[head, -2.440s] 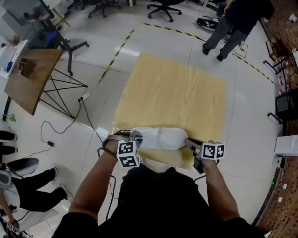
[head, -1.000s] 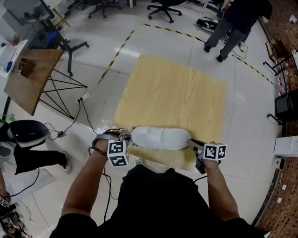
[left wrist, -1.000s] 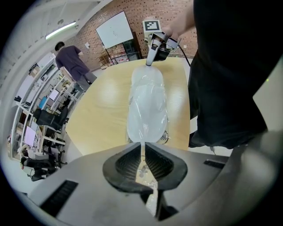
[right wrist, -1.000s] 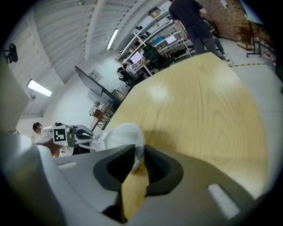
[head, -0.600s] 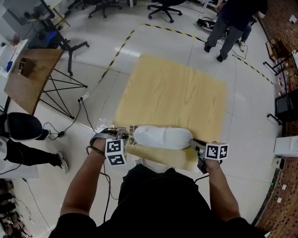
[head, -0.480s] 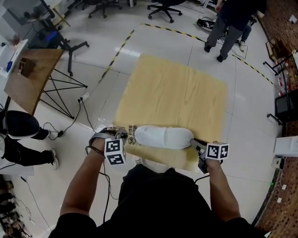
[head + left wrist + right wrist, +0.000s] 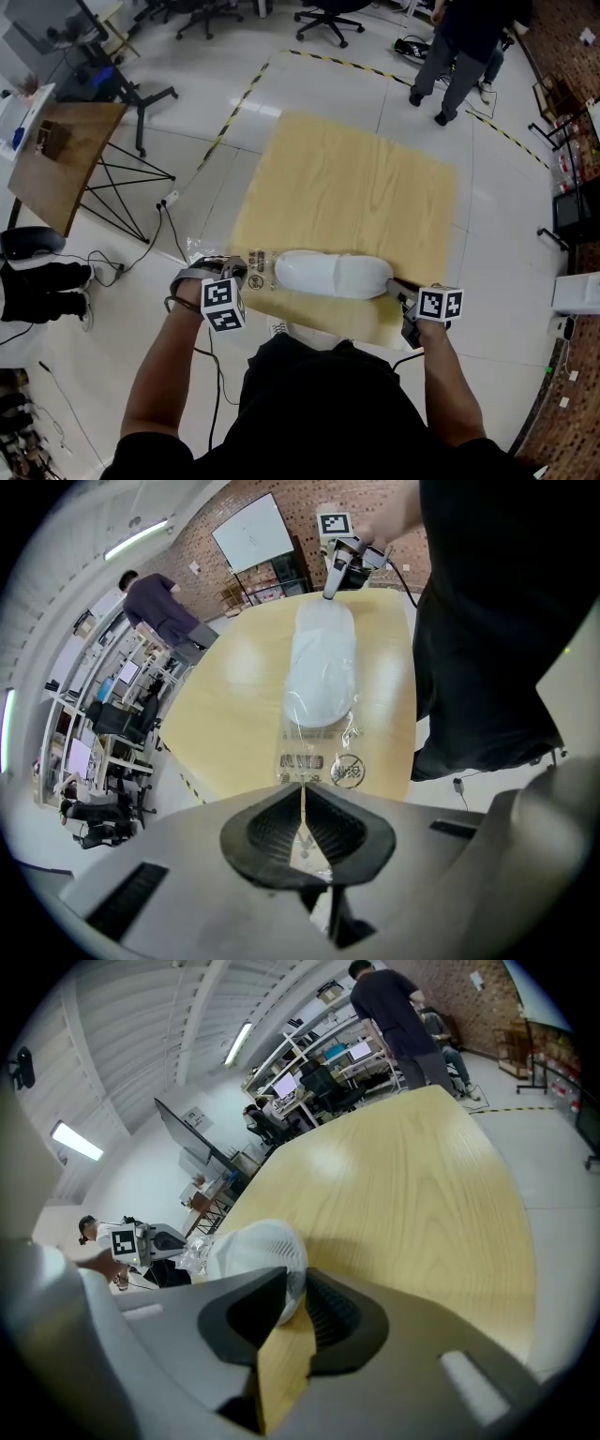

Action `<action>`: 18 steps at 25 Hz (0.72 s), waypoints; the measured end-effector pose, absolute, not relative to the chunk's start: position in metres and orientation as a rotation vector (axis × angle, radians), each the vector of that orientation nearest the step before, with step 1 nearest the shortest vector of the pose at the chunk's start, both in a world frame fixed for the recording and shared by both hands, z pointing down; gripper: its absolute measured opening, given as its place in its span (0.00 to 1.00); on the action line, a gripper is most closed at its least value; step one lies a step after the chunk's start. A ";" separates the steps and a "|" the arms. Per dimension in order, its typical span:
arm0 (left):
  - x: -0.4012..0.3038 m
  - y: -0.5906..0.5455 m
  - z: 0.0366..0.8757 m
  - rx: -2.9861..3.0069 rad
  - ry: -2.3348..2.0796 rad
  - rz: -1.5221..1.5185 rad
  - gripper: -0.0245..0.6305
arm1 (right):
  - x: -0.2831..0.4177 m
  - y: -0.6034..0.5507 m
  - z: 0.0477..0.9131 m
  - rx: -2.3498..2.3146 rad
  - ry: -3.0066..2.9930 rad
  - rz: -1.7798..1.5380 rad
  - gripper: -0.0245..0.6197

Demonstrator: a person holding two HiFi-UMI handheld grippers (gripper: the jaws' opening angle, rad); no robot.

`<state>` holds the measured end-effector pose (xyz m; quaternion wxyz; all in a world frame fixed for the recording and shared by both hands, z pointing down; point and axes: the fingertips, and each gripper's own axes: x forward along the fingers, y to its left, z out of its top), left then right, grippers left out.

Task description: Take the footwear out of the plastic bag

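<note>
Footwear, one white shoe (image 7: 333, 274), lies lengthwise along the near edge of a wooden tabletop (image 7: 356, 178), which fills the middle of the head view. The shoe's right end looks bare mesh. Its left end runs into the clear plastic bag (image 7: 246, 267), crumpled there with its printed warning panel stretched out towards the left gripper (image 7: 234, 272). How much of the shoe remains inside the film I cannot tell. In the left gripper view the jaws have just been closing and now stand nearly together, with a thin fold of bag film (image 7: 319, 761) pinched between the pads and the shoe (image 7: 321, 663) straight ahead. The right gripper (image 7: 394, 286) is at the opposite end. In its own view the jaws stand part-way apart, clamped on the rounded end of the shoe (image 7: 258, 1251), with crinkled film showing only at the far end. Step in hand, as I judge it: hold the shoe and draw the bag off leftwards. Risks:
- The slick film is held by a small pinch and may slide out of the left pads under tension, or tear if it snags on the shoe's left end.
- The right grip is only on soft mesh, so a hard tug could pull the shoe free.
- The shoe lies close to the near edge, so once loose it could go over
</note>
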<state>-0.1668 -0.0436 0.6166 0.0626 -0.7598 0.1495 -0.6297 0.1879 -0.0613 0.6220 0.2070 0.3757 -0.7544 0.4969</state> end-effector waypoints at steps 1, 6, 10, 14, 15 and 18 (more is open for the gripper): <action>-0.169 -0.044 0.616 -2.292 0.456 -1.906 0.07 | 0.188 -0.062 0.622 1.045 -2.101 1.380 0.14; -0.182 -0.047 0.612 -2.265 0.466 -1.922 0.06 | 0.186 -0.063 0.622 1.031 -2.103 1.354 0.14; -0.190 -0.048 0.612 -2.233 0.469 -1.947 0.06 | 0.192 -0.064 0.624 1.033 -2.086 1.335 0.15; -0.203 -0.052 0.610 -2.212 0.496 -1.965 0.06 | 0.197 -0.065 0.626 1.028 -2.059 1.311 0.15; -0.206 -0.053 0.610 -2.207 0.504 -1.969 0.06 | 0.199 -0.065 0.626 1.022 -2.056 1.304 0.15; -0.213 -0.059 0.608 -2.190 0.523 -1.979 0.05 | 0.202 -0.069 0.626 1.008 -2.051 1.278 0.15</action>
